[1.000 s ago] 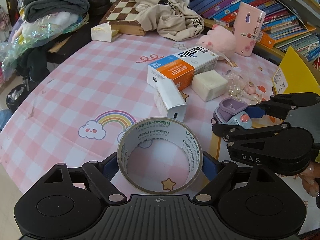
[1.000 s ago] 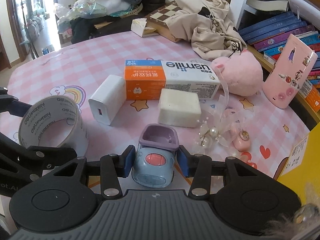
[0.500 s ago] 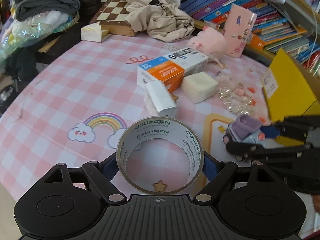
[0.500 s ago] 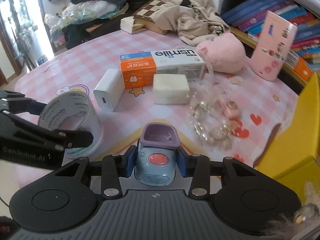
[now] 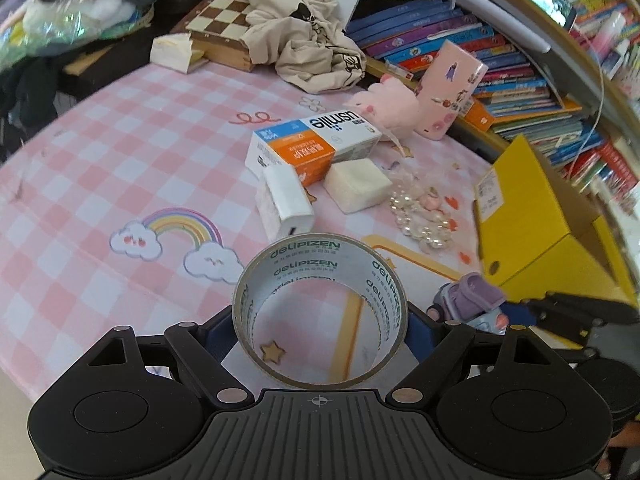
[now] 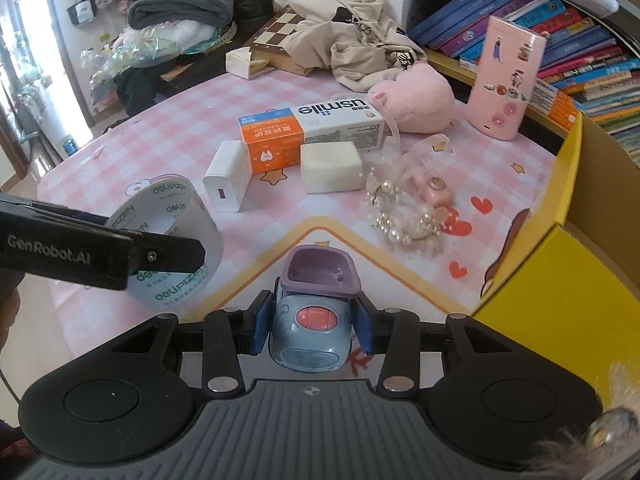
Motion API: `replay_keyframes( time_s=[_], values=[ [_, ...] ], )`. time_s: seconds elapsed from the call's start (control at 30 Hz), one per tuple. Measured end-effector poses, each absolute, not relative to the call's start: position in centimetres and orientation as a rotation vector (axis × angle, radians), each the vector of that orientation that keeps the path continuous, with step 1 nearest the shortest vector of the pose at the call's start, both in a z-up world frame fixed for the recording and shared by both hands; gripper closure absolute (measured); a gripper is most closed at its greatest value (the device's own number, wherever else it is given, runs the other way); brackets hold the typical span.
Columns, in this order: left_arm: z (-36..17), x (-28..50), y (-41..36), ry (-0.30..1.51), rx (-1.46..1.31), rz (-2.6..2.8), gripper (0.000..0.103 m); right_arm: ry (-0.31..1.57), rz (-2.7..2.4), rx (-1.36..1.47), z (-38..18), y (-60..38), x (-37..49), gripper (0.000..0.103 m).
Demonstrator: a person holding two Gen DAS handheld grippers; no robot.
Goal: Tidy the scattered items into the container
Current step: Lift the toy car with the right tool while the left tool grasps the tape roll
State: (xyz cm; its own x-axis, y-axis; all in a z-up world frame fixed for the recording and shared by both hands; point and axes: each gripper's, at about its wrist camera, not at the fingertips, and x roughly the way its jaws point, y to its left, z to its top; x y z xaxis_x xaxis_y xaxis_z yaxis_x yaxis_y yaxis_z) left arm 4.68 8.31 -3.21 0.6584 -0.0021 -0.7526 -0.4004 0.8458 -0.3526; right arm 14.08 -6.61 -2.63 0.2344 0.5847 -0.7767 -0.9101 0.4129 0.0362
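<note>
The left claw point(image 5: 320, 320) grips a tape roll point(image 5: 320, 312) and the right claw point(image 6: 312, 320) clamps a toy car point(image 6: 310, 320), both above the counter point(image 5: 100, 152). Beside them sits the yellow box point(image 6: 560, 312). A charger point(image 6: 228, 176), toothpaste carton point(image 6: 312, 132), soap point(image 6: 330, 166) and beads point(image 6: 404, 216) lie beyond.

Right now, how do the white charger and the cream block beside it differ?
The white charger is smooth and glossy with a port in its near end; the cream block looks matte, with no opening. The charger lies left of the orange and white box's orange end, the block in front of the box's white half. Both are boxy, pale, and rest loose on the tablecloth.
</note>
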Motion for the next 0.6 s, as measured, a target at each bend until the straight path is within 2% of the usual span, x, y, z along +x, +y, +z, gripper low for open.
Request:
replay_keyframes(
  time_s=[0.6],
  values=[
    [-1.3,2.0,6.9,0.795,-0.547,0.025,0.018,0.823,0.865,-0.357,-1.1,-12.6,9.8,0.063]
  ],
)
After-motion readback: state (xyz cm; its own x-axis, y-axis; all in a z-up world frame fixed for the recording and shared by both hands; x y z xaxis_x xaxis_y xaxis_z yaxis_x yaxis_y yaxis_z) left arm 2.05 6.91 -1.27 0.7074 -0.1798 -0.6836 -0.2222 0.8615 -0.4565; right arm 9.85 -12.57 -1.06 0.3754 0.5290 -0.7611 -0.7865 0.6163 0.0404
